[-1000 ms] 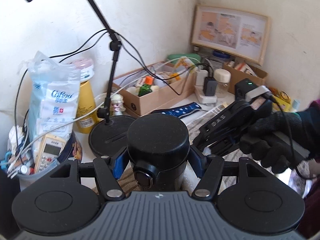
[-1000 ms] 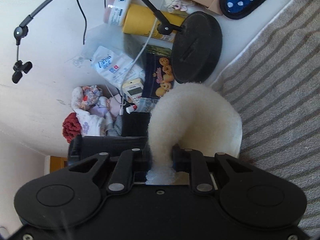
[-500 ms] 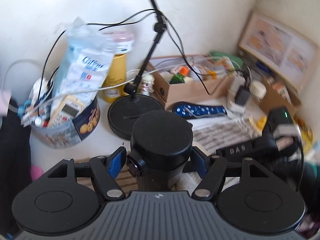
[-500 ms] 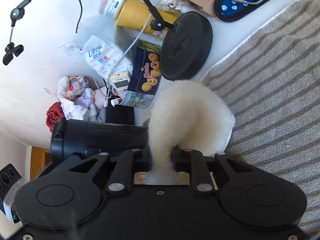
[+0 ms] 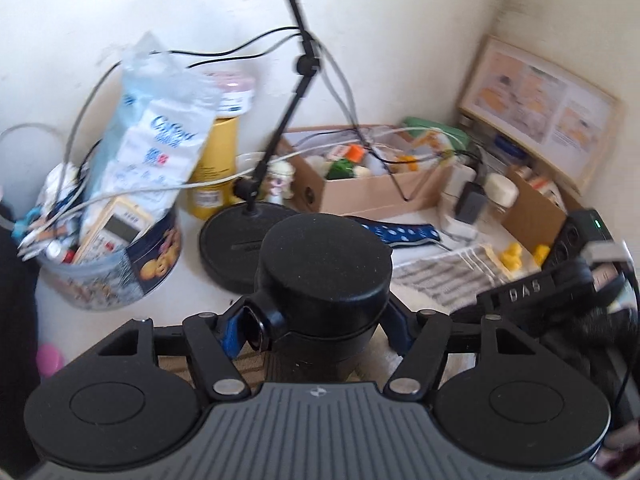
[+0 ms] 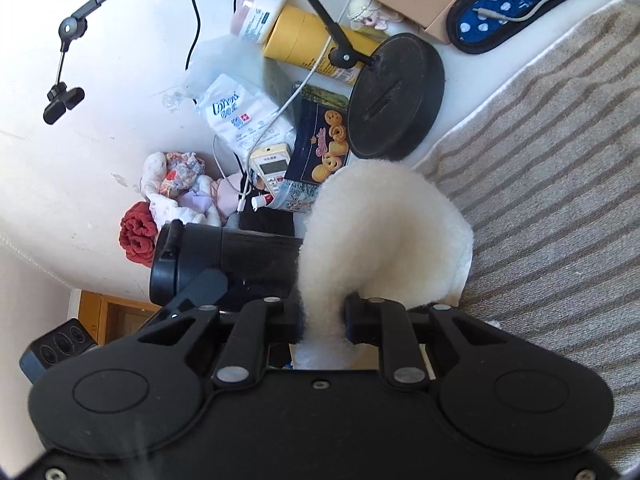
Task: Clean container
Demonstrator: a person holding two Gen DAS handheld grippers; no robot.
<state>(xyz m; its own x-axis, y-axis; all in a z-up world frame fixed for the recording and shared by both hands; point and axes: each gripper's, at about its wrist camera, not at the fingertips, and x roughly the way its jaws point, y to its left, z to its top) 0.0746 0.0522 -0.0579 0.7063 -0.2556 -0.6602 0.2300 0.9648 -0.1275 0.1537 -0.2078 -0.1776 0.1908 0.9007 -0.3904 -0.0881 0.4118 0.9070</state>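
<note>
Plainly, the left gripper (image 5: 316, 320) is clamped on the black lidded flask (image 5: 324, 276), its blue-padded fingers (image 5: 232, 326) pressing the body from both sides just under the lid; in the left wrist view the flask fills the centre, lid toward the camera's 12 o'clock. The right gripper (image 6: 322, 316) is closed tight on a fluffy cream cloth (image 6: 384, 232), which bulges out ahead of the jaws and lies against the flask's side; in the right wrist view the flask (image 6: 228, 264) lies across the frame at 9 o'clock of the cloth, lid end pointing to 9.

The step in hand looks like wiping the flask's outer wall. To do it well, keep the left grip firm so the flask does not spin or slide, and press the cloth's bulge flat to the wall, not only its edge. Stroke along the body toward the lid, then turn the flask a little and repeat. Mind the lid's hinge and button (image 5: 256, 326): the pile could snag there.

A striped towel (image 6: 560, 184) lies below, and the lamp base (image 6: 396, 96) and cookie tin (image 6: 320, 156) sit near at 12 o'clock, so keep strokes short.
</note>
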